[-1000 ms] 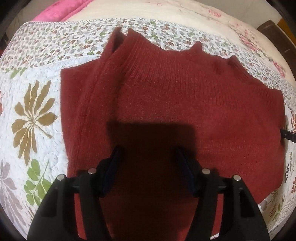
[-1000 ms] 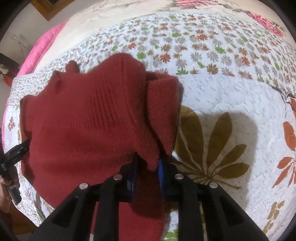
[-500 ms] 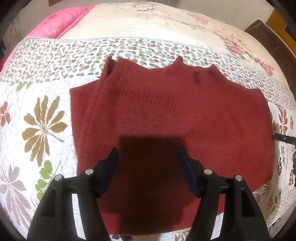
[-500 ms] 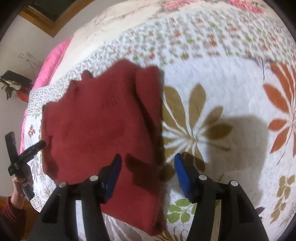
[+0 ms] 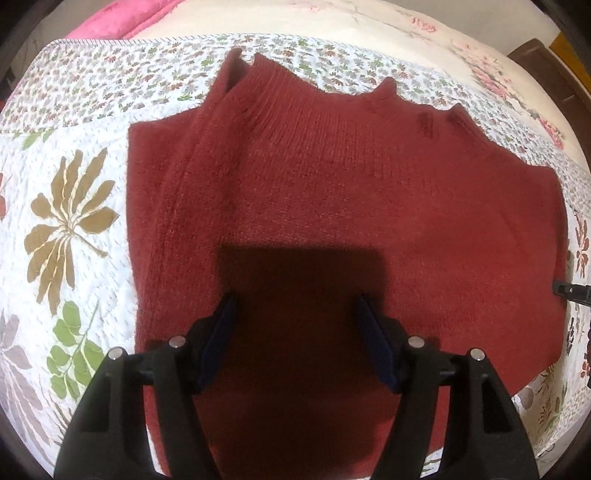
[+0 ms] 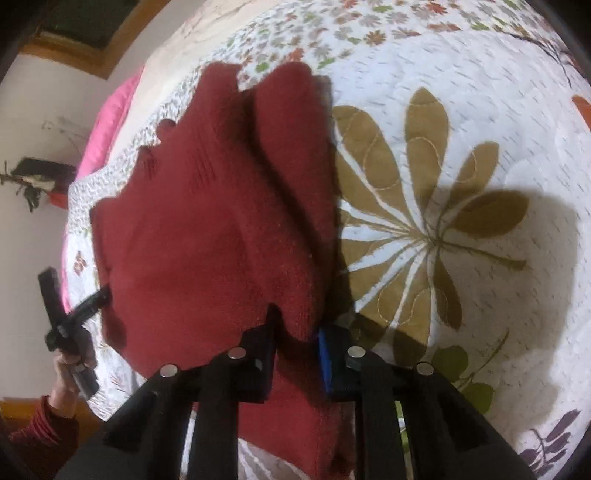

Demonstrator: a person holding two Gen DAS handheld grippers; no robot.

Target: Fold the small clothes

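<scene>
Dark red knit sweater (image 5: 332, 206) lies on a white quilted bedspread (image 5: 74, 177), which is stitched and printed with big tan, green and mauve leaf motifs plus a band of small flowers at the far side. Fuzzy wool texture, with ribbed bands visible toward the far edge. Outline is roughly rectangular and the far edge is lumpy with small peaks. A lengthwise fold ridge runs along the left part in the left wrist view. Pink blanket (image 5: 99, 22) and a cream floral cover (image 5: 369, 22) lie beyond the quilt.

Left gripper (image 5: 297, 332): jaws spread wide, nothing between them, blue pads facing inward. It hovers over the near-centre of the sweater and casts a blocky shadow on the knit. Can't tell whether the tips touch the fabric.

Right gripper (image 6: 297, 332): jaws narrow, pinching a near edge of the sweater (image 6: 207, 229), with red knit bunched between the black pad and the blue pad. From the pinch, a folded flap runs away along the sweater's right side, with a dark crease beside it.

In the right wrist view the left gripper (image 6: 74, 310) sits at the sweater's left edge, held by a hand (image 6: 66, 380) in a dark red sleeve (image 6: 44, 432).
</scene>
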